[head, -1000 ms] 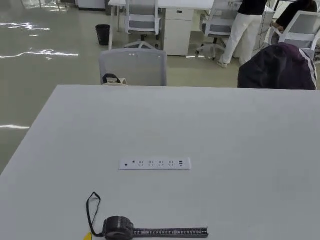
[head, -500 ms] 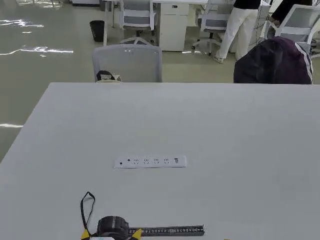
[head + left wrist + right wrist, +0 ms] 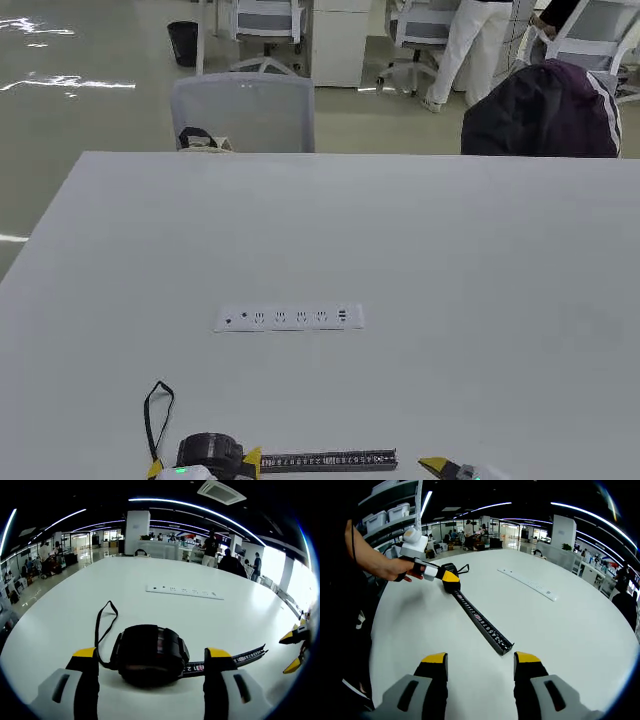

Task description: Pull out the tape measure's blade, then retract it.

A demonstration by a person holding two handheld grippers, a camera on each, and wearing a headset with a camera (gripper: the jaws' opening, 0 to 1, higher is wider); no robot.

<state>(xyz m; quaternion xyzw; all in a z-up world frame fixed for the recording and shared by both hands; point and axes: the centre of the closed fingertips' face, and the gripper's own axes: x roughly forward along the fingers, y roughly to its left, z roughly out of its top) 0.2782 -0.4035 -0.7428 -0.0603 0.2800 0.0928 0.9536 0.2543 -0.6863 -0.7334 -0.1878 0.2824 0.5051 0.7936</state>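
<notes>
A black tape measure case point(image 3: 208, 450) lies near the front edge of the white table point(image 3: 450, 260), its wrist strap point(image 3: 153, 415) looped to the left. Its dark blade point(image 3: 328, 461) is pulled out to the right and lies flat. My left gripper point(image 3: 151, 653) is open, and its yellow-tipped fingers point(image 3: 85, 653) stand on either side of the case point(image 3: 150, 652) with small gaps. My right gripper point(image 3: 481, 658) is open just short of the blade's end hook point(image 3: 505, 648). One of its yellow fingertips point(image 3: 438, 466) shows at the bottom of the head view.
A white power strip point(image 3: 290, 318) is set into the table's middle. Beyond the far edge stand a grey chair point(image 3: 243, 112) and a chair draped with a dark jacket point(image 3: 545, 110). People and office furniture are farther back.
The left gripper's yellow tips have come up on both sides of the case. A right gripper tip has entered at the bottom right, near the blade's end. The tape measure has not moved.
</notes>
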